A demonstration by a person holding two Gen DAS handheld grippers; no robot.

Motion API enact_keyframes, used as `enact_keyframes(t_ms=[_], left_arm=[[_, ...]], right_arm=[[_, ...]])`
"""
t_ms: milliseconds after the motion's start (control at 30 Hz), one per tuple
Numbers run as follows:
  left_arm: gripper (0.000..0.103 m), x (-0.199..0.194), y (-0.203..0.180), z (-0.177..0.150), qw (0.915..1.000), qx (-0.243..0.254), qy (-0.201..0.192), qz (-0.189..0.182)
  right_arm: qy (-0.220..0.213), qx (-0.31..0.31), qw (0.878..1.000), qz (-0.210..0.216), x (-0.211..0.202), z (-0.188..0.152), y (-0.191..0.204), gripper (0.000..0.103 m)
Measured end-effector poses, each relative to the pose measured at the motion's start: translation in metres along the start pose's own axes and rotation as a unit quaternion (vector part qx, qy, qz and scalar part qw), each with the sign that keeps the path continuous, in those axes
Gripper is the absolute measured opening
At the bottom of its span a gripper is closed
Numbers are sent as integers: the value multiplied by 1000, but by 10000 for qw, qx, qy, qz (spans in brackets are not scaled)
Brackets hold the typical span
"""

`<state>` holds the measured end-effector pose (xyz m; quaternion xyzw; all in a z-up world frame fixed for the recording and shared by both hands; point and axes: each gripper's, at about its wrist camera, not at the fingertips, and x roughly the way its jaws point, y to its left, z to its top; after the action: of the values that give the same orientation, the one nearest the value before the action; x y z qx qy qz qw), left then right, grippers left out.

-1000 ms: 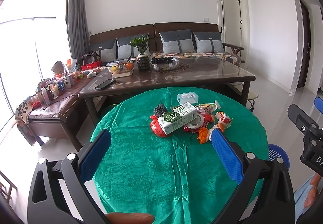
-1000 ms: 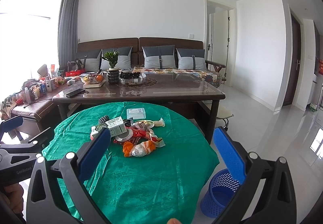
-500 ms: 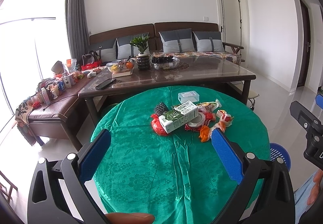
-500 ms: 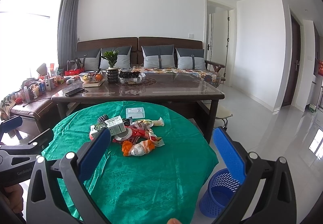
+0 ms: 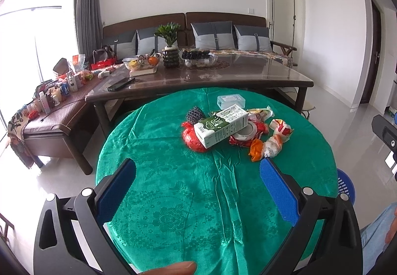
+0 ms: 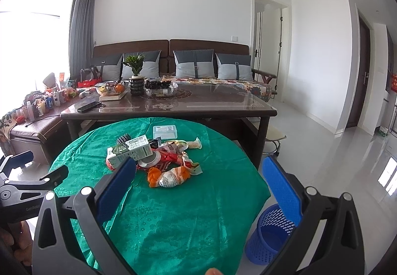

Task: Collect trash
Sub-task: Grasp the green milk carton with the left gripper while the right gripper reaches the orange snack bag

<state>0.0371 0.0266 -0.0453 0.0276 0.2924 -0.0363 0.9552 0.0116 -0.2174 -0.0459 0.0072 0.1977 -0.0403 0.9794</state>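
Living-room space surrounds us: white walls, a brown sofa [image 6: 171,61] with grey cushions, and in front of it a long dark coffee table [image 6: 173,106] crowded with a plant, bowls and a phone. Nearest to us is a round table [image 5: 173,200] under a green cloth, and the trash sits heaped past its middle: a green-and-white milk carton [image 5: 220,124] lying on a red wrapper [image 5: 192,139], a roll of tape [image 5: 244,131], an orange-and-white wrapper [image 6: 171,177] at the near edge of the heap, and a small clear box [image 6: 165,131] just behind. On the floor to the right of the table stands a blue basket [image 6: 268,237], empty as far as we can see. We hold our left gripper [image 5: 197,187] and right gripper [image 6: 198,185] low over the near cloth, both spread wide with nothing between their blue pads, well short of the heap. We judge nothing is collected yet. Because the pieces overlap, pinching one could drag its neighbours or snag the loose cloth, and thin wrappers may slip. Nothing stands between us and the heap.
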Motion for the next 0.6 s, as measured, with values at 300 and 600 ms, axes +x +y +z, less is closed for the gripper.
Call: enact_keyframes(t_ms=[300, 600], left_arm=[[99, 69, 7, -12, 9982, 263, 395, -364], [99, 159, -1, 33, 9782, 1453, 527, -1389]], right_arm=[[366, -39, 9993, 1, 38, -18, 4, 98], [803, 13, 9968, -3, 71, -41, 0, 98]])
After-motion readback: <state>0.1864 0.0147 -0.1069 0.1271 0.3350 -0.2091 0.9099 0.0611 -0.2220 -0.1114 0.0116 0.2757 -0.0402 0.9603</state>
